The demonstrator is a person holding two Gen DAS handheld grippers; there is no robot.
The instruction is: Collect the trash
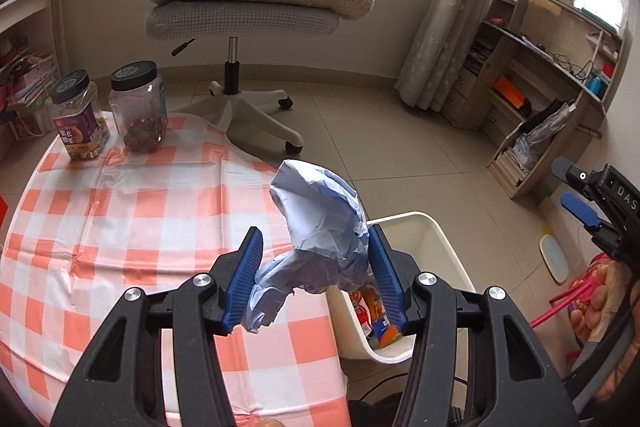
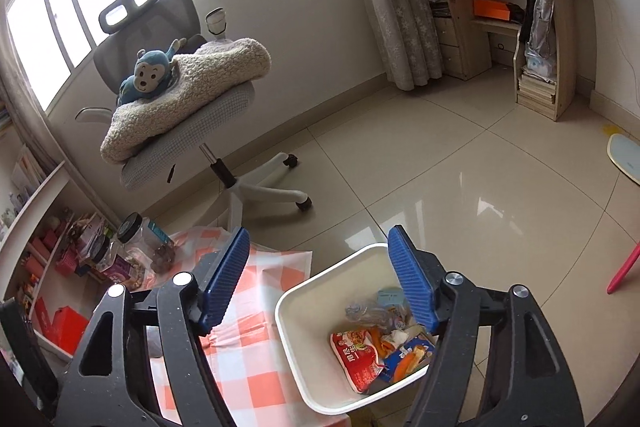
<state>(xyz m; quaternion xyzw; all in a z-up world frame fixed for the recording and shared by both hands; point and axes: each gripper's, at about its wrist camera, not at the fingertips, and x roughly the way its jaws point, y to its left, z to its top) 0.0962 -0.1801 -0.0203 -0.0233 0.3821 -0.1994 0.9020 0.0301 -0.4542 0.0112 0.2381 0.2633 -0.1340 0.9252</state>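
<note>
My left gripper (image 1: 316, 247) is shut on a crumpled pale-blue paper wad (image 1: 320, 227), held above the table's right edge beside the white trash bin (image 1: 432, 231). The bin stands on the floor against the table and holds several snack wrappers (image 2: 360, 351), red, orange and blue. My right gripper (image 2: 320, 259) hangs open above the bin (image 2: 292, 339) with nothing between its blue pads (image 2: 224, 279). In the left wrist view the right gripper (image 1: 580, 203) shows at the far right edge, with a hand (image 1: 604, 291) behind it.
A round table with an orange-and-white checked cloth (image 1: 140, 227) carries two black-lidded snack jars (image 1: 138, 107) at its far left. An office chair (image 1: 248, 15) with a fleece blanket and a plush monkey stands beyond. Wooden shelves (image 1: 540, 99) line the right wall.
</note>
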